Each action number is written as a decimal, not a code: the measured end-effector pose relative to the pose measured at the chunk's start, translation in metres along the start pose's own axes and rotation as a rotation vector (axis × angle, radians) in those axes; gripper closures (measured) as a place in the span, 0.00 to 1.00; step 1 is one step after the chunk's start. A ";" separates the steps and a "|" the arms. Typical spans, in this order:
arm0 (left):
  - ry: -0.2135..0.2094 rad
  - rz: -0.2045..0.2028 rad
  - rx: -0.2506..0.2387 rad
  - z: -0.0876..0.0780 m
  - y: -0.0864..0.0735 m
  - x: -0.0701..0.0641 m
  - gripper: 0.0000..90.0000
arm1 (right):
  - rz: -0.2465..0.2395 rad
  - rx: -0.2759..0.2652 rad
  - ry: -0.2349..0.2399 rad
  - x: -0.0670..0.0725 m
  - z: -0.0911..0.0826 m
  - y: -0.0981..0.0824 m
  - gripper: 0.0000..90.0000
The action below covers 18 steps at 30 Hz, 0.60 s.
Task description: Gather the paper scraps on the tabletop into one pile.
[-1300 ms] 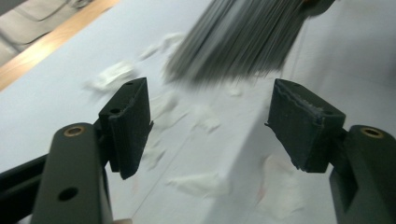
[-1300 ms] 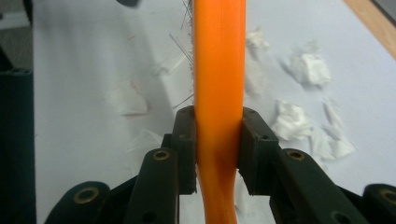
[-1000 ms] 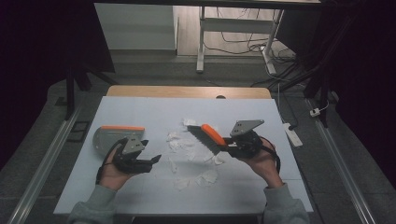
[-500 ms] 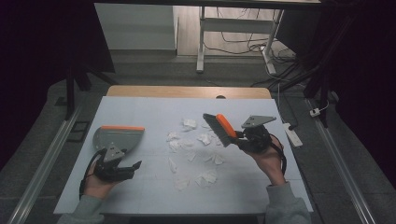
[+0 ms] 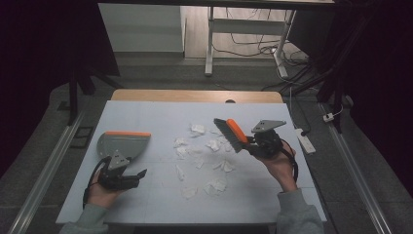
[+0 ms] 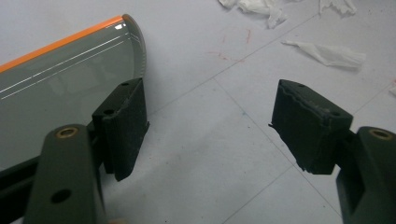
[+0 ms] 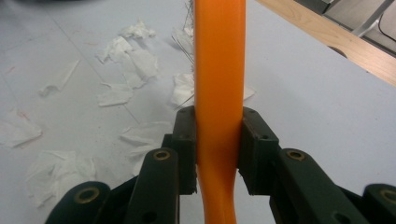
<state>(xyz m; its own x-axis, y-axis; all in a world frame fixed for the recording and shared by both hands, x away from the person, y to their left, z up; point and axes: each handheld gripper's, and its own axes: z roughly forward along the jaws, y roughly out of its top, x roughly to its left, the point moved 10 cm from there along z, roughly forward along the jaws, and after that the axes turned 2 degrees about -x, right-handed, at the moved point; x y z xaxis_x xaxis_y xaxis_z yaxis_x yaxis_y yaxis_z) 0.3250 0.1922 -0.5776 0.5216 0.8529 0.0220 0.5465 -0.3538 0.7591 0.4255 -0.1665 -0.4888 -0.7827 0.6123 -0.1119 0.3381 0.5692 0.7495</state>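
Observation:
A grey dustpan (image 5: pixel 122 143) with an orange front lip lies on the white table top (image 5: pixel 156 114) at the left. My left gripper (image 5: pixel 138 174) is just in front of it, low over the table, open with nothing between its jaws. In the left gripper view the dustpan (image 6: pixel 60 79) lies beside the left jaw, and bare table shows between the jaws of the left gripper (image 6: pixel 205 126). My right gripper (image 5: pixel 249 143) is shut on the orange handle (image 7: pixel 219 60) of a hand brush (image 5: pixel 229 132), held above the table right of centre. Several torn white paper scraps (image 5: pixel 202 158) lie in the middle.
A white power strip (image 5: pixel 304 139) lies at the table's right edge. The wooden table edge (image 5: pixel 195 95) runs along the back. More paper scraps (image 7: pixel 123 56) lie below and left of the brush, and one scrap (image 6: pixel 327 53) lies ahead of the left gripper.
The left gripper has come down and toward the front left, away from the scraps. The right gripper has carried the brush a little to the right.

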 end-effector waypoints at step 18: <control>-0.034 0.008 -0.036 -0.001 0.001 -0.002 0.30 | -0.002 0.326 -0.079 -0.058 0.054 0.041 0.78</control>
<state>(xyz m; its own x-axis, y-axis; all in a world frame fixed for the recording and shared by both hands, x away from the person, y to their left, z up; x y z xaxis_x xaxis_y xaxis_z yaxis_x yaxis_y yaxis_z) 0.3237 0.1901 -0.5766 0.5479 0.8365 0.0063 0.5190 -0.3458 0.7817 0.5126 -0.1488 -0.4866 -0.7447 0.6444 -0.1734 0.4958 0.7082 0.5026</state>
